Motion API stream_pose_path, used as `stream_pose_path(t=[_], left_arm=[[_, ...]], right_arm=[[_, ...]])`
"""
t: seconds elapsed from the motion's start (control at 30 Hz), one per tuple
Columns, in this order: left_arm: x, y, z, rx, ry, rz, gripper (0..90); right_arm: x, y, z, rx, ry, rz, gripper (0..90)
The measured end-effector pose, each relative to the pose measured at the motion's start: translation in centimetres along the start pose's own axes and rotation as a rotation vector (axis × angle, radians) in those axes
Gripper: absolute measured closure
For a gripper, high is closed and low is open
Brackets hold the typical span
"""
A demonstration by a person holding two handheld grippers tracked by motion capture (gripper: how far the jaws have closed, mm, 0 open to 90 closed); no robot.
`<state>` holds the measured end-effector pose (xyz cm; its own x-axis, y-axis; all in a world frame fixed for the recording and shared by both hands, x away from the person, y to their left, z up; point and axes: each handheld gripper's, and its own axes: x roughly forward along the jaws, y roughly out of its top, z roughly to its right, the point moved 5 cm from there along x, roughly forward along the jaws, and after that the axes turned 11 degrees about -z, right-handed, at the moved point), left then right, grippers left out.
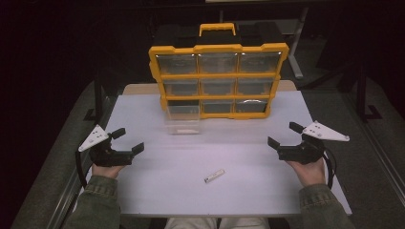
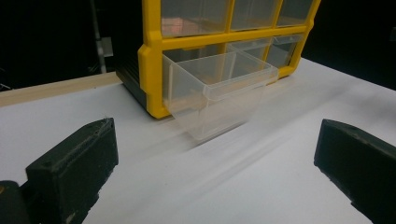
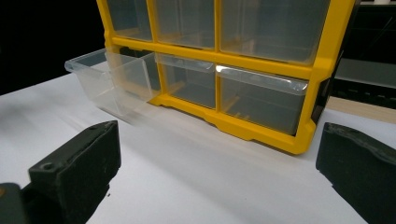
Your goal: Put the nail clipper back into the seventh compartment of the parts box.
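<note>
High view: small white part lies near-centre on the counter, long axis slanting up to the right, roughly midway between left gripper and right gripper, both spread and empty. Left gripper view: clear drawer pulled out of the yellow organizer, ahead, far. Right gripper view: that drawer sits far left.

Olive sleeves, black blocky jaws.
</note>
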<state>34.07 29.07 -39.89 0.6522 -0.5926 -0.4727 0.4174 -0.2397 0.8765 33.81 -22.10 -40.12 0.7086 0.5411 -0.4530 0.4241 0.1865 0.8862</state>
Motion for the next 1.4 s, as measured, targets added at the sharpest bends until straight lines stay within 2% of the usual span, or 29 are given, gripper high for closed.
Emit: stream_pose_path(t=[0.23,0.33,0.43,0.53,0.73,0.8,0.9,0.97,1.17,1.4], left_arm=[[0.1,-0.1,-0.1,-0.003,-0.003,-0.009,0.0],[0.1,-0.1,0.0,0.008,0.013,-0.028,0.0],[0.1,-0.1,0.0,0.001,0.017,-0.022,0.0],[0.2,-0.3,0.0,-0.007,0.017,-0.050,0.0],[0.5,-0.1,0.7,0.021,0.003,-0.088,0.0],[0.8,0.1,1.1,0.048,-0.003,-0.111,0.0],[1.2,0.5,1.6,0.064,-0.015,-0.123,0.0],[1.3,0.8,2.0,0.079,-0.024,-0.126,0.0],[1.4,1.2,2.7,0.091,-0.043,-0.122,0.0],[1.7,1.6,3.6,0.114,-0.056,-0.147,0.0]], right_arm=[[0.1,-0.1,-0.1,-0.001,0.005,-0.009,0.0],[0.1,-0.2,0.0,0.001,0.002,-0.008,0.0],[0.2,-0.3,0.0,0.003,0.001,-0.014,0.0],[0.3,-0.3,0.0,0.001,0.000,-0.015,0.0],[0.0,-0.2,0.3,0.011,-0.001,0.004,0.0],[-0.1,-0.2,0.3,0.015,-0.002,0.007,0.0],[-0.2,-0.2,0.3,0.018,-0.001,0.011,0.0],[-0.2,-0.2,0.3,0.019,-0.001,0.013,0.0],[-0.2,-0.3,0.3,0.021,0.003,0.010,0.0],[-0.2,-0.3,0.3,0.020,0.003,0.013,0.0]])
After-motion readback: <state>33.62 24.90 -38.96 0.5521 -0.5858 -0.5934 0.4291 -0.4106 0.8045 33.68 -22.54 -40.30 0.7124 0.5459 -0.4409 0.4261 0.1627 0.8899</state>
